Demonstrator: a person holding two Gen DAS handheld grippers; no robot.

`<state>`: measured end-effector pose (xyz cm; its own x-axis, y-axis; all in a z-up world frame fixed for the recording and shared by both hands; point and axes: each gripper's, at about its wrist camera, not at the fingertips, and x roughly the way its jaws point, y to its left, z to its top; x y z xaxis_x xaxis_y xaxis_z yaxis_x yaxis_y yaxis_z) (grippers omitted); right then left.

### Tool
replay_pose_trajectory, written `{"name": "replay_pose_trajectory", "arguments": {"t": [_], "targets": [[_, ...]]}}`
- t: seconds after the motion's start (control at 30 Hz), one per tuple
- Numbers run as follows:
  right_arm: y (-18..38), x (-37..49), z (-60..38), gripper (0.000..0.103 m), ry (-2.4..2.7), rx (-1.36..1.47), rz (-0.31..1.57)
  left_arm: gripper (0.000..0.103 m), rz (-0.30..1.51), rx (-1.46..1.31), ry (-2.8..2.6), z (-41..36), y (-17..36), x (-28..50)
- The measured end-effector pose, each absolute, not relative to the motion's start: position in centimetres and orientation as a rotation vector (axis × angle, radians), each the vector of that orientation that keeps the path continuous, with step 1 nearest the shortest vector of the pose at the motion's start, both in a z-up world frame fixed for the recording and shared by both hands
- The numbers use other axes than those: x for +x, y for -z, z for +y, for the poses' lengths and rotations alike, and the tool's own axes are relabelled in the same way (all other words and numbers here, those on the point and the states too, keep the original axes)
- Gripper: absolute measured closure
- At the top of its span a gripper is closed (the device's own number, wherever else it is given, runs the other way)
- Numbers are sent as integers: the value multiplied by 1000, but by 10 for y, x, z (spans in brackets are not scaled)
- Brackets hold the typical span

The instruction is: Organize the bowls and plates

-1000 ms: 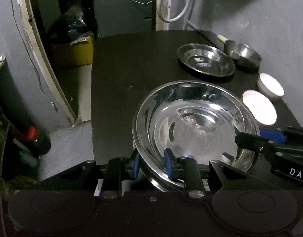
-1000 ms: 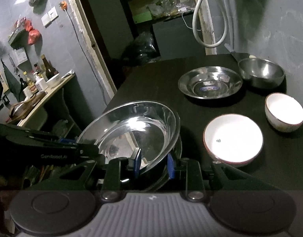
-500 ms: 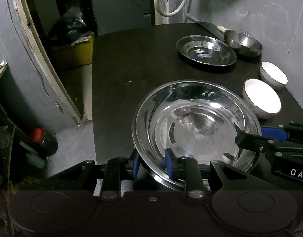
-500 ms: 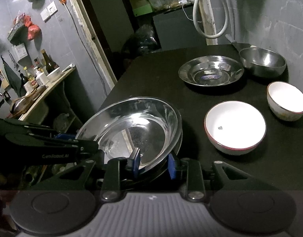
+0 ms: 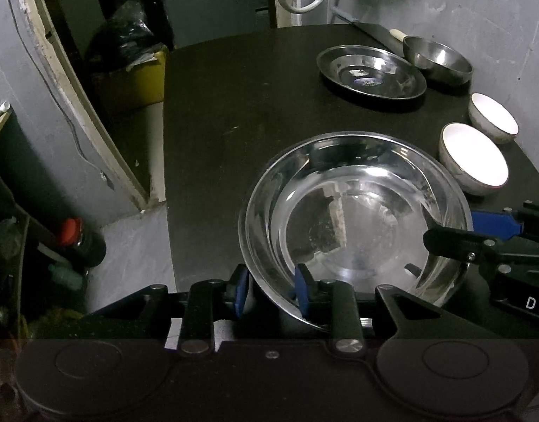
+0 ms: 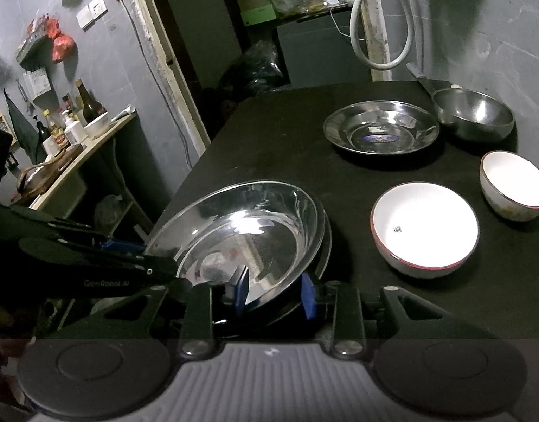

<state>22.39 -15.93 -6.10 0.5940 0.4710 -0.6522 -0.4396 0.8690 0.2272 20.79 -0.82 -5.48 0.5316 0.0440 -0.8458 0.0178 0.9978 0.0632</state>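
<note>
rim of steel plate (image 5: 357,218) between both grippers' parted jaws (right gripper (image 6: 274,292) opening)

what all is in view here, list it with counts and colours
big steel plates: two, silver, stacked at the table's near edge
steel plate: one, silver, far side
steel bowl: one, silver, far right by the wall
white bowls: two, right side
table: one, black
bottles: several, on a side shelf
left gripper: black, blue pads, astride the top plate's rim
right gripper: black, blue pads, jaws opening around the rim
</note>
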Motion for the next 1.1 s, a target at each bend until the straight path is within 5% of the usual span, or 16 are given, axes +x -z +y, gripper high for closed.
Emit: {"name": "replay_pose_trajectory", "arguments": {"t": [0.17, 0.4, 0.5, 0.67, 1.1], "targets": [[60, 224, -158, 64, -521, 30, 767, 68, 996, 62, -13, -7, 51, 209], [60, 226, -162, 38, -497, 44, 763, 23, 942, 76, -34, -6, 41, 212], [59, 227, -165, 22, -493, 57, 753, 13, 923, 82, -38, -6, 37, 217], [53, 233, -171, 0, -486, 83, 714, 6, 883, 50, -31, -1, 35, 231], [33, 305, -189, 0, -378, 61, 616, 1, 718, -129, 109, 1, 24, 324]]}}
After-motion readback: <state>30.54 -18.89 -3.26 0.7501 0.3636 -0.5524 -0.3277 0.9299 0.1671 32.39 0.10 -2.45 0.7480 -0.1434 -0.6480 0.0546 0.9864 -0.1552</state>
